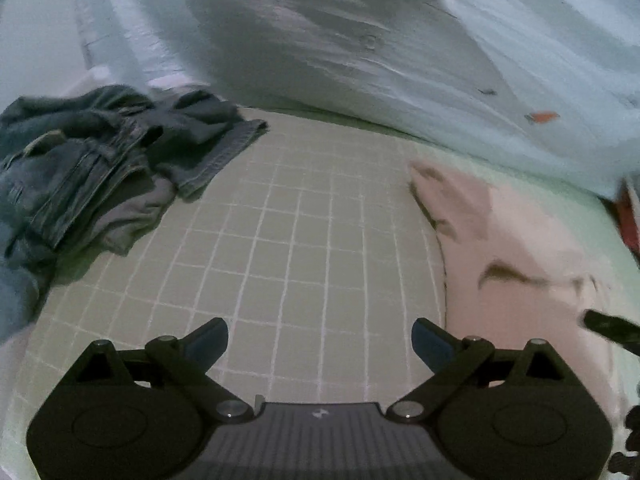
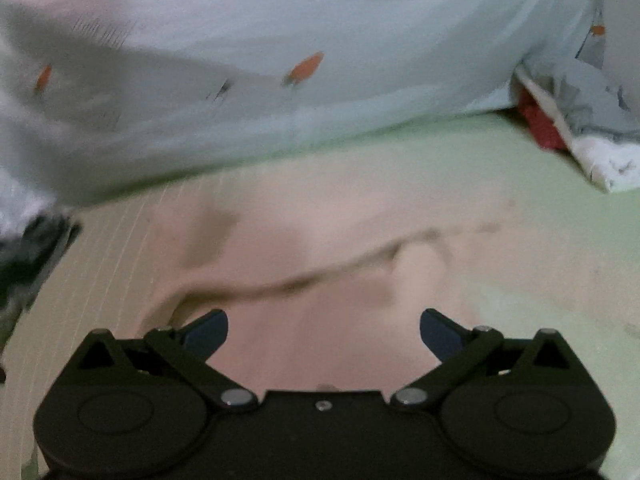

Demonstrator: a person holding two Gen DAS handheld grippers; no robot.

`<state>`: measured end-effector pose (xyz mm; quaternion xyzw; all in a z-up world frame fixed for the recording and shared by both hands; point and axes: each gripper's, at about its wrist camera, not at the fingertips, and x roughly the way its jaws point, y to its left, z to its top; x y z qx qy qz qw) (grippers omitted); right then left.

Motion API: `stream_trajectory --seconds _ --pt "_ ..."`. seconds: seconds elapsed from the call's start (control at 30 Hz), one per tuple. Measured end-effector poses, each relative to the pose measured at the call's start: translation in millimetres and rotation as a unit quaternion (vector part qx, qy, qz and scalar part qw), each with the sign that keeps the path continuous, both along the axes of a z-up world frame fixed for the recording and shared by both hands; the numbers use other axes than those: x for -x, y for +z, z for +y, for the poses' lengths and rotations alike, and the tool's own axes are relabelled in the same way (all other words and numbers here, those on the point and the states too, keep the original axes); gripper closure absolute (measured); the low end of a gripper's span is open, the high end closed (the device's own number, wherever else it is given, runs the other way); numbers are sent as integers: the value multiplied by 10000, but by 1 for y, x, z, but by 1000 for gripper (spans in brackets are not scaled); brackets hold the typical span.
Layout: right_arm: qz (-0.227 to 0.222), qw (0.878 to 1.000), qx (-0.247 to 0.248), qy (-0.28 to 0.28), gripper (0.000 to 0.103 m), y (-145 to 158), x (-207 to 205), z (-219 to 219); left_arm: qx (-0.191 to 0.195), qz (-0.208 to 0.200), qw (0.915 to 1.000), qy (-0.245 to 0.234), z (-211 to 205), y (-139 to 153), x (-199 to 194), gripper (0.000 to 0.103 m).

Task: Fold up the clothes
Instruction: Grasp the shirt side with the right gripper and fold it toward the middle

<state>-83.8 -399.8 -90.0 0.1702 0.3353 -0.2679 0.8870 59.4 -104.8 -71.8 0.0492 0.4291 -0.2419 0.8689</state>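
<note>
Pink garment (image 2: 340,248) spread rumpled across frame centre on the green gridded sheet (image 1: 280,220), blurred. Right gripper (image 2: 324,330) above its near edge, jaws wide apart, empty. Left gripper (image 1: 320,340) over bare grid, jaws likewise apart. Crumpled jeans (image 1: 100,160) heaped upper left. Pale printed quilt (image 2: 280,92) along the top.

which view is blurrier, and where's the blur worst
Right wrist view: blurrier, the pink garment and patterned quilt smear sideways. Left wrist view: sharper on the jeans and gridded sheet, but its pink garment smears; fisheye bends the grid lines.
</note>
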Motion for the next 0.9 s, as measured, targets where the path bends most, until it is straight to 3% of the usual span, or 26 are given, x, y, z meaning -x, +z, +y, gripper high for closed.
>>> stream_trajectory --seconds 0.27,0.43,0.5,0.57,0.63,0.77,0.8,0.9 --pt "359 9988 6 340 1 -21 -7 100 -4 260 9976 -642 53 -13 13 5" --pt "514 9969 -120 576 15 -32 -14 136 -4 238 9975 -666 75 -13 14 4" --pt "468 9962 -288 677 16 -34 -14 140 -3 237 9977 -629 83 -13 12 4" --pt "433 9950 -421 792 25 -37 -14 146 9 272 9977 -624 89 -12 13 4" --pt "475 9937 -446 908 45 -39 -14 154 40 314 9975 -634 95 -13 14 4" --pt "531 9925 -434 1015 73 -41 -15 158 113 327 9977 -589 101 -12 12 4" --pt "463 9922 -510 1041 98 -40 -14 156 140 327 9977 -581 102 -12 12 4" --pt "301 9919 -631 1060 100 -35 -8 151 235 325 9974 -603 96 -9 11 4"
